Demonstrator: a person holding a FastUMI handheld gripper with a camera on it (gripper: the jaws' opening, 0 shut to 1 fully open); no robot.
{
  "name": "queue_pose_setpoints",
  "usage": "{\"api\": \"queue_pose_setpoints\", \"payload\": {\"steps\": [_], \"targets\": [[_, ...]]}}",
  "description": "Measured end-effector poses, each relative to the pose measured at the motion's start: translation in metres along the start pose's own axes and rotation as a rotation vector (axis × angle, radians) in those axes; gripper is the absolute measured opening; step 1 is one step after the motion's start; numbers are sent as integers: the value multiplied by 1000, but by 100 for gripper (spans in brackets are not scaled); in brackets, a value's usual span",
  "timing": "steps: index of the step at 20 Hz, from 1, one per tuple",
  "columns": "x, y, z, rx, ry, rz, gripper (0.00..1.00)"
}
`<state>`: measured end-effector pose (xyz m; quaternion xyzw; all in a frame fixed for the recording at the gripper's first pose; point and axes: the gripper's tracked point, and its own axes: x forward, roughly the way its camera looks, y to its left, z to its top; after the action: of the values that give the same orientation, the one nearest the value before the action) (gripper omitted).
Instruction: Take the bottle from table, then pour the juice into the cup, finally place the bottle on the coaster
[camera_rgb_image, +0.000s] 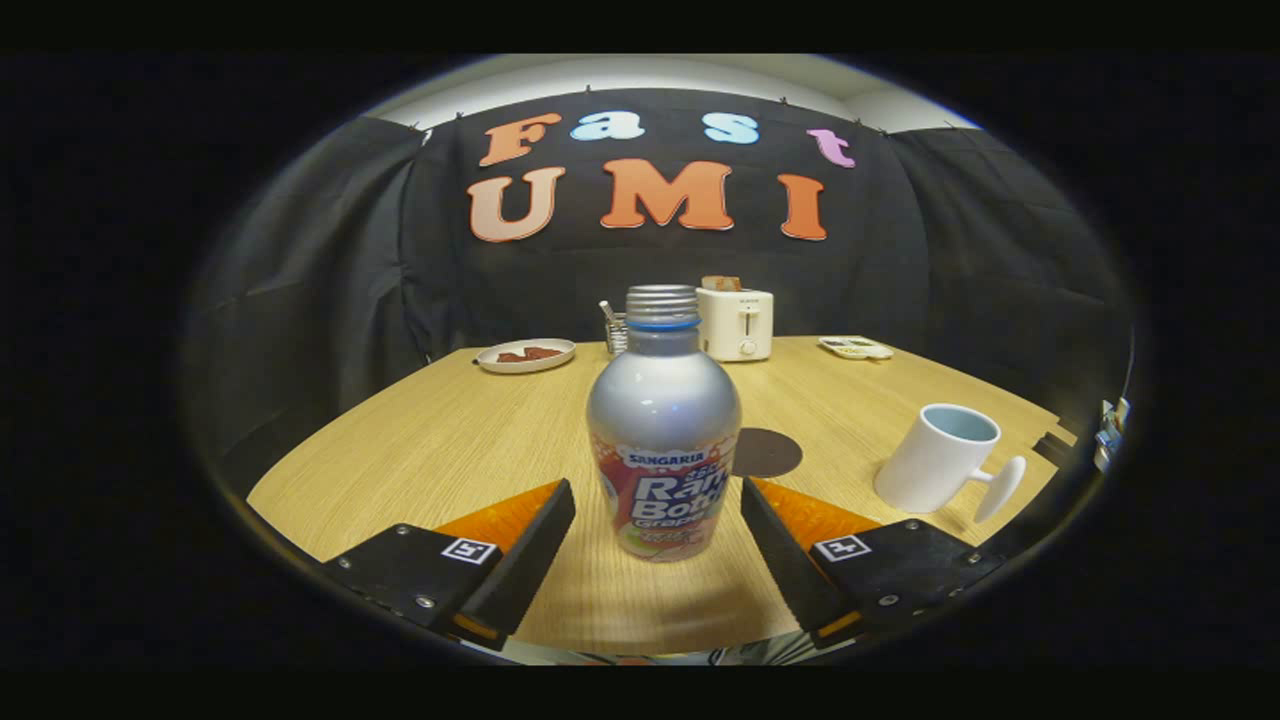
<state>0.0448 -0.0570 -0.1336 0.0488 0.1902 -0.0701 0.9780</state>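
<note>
- The gripper (657, 520) had its jaws spread wide, one on each side of the bottle (663, 430) and clear of it — lined up, it seemed, for a grasp on the lower body.
- The bottle stood upright on the counter (450, 440), cap on, its base just ahead of the jaws and between their tips.
- Just behind it lay a dark round coaster (768, 452), flat and bare, likely kept free for the bottle's final rest.
- The cup (937, 458) stood off to the right, well apart, handle turned outward and mouth open — handy for pouring.
- Near the far edge sat a toaster (735, 322), a plate (526, 355) and a small tray (856, 347), out of the way.
</note>
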Motion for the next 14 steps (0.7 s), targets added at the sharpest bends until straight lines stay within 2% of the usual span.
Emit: {"api": "queue_pose_setpoints", "payload": {"steps": [9,11,14], "targets": [[24,1,-6,10,14,-2,98],[24,2,-4,48,10,10,79],[23,5,3,156,0,35,77]]}}
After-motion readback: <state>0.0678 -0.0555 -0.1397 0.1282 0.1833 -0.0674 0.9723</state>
